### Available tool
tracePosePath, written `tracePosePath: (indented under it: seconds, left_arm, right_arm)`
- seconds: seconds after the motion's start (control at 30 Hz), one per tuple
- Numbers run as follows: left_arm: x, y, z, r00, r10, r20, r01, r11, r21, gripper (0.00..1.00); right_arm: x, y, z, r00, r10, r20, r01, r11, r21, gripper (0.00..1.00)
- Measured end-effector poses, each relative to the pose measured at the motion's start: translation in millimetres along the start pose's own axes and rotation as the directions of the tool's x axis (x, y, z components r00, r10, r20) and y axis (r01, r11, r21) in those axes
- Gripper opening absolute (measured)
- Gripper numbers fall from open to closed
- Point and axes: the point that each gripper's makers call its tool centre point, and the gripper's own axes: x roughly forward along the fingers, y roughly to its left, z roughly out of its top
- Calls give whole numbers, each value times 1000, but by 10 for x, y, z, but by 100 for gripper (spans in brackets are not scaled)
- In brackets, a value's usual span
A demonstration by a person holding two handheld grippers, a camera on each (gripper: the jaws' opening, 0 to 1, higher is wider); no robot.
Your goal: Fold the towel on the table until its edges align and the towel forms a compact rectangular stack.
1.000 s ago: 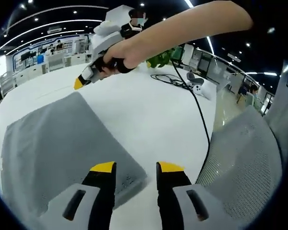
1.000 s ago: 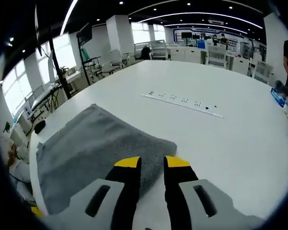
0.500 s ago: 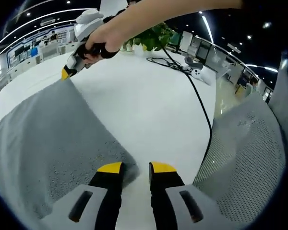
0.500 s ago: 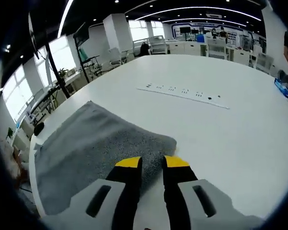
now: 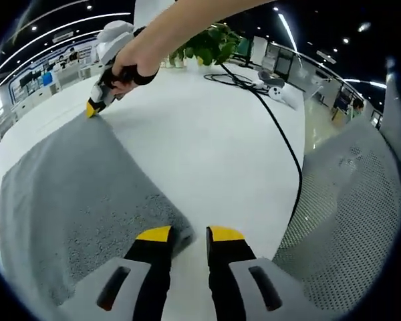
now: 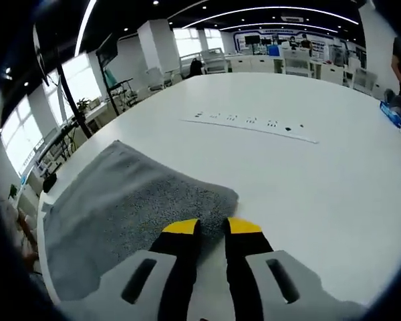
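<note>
Grey nubbly terry towel (image 5: 80, 200) flat on white counter (image 5: 214, 154). Left gripper (image 5: 189, 233) jaws slightly parted at near corner; right gripper (image 6: 211, 226) jaws narrowly apart at far corner, grip unclear.

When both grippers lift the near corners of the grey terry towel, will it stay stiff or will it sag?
The grey terry towel lies limp and flat on the white table, so it will probably sag. Its looped pile looks grippy, so slipping seems unlikely. It looks thin, so probably light.

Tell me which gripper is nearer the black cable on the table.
Left. The left gripper sits at the towel corner, beside the black cable; the right gripper is at the towel's far corner, farther away.
</note>
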Motion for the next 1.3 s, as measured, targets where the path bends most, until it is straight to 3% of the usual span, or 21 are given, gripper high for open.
tracePosePath:
  seconds: [0.2, 0.5, 0.97, 1.3]
  left_arm:
    - [10, 47, 2, 998, 61, -15, -60, 996, 62, 13]
    - [18, 93, 9, 997, 76, -23, -73, 992, 100, 7]
    - [116, -143, 193, 999, -24, 24, 21, 994, 107, 3]
    - [122, -381, 616, 986, -93, 139, 80, 993, 90, 3]
  right_arm:
    - [8, -50, -21, 1000, -12, 4, 12, 999, 34, 6]
    - [19, -81, -27, 1000, -1, 17, 0, 999, 42, 1]
    - [-116, -282, -50, 1000, -13, 24, 10, 996, 88, 1]
    - [-491, -420, 66, 998, -40, 51, 35, 993, 111, 0]
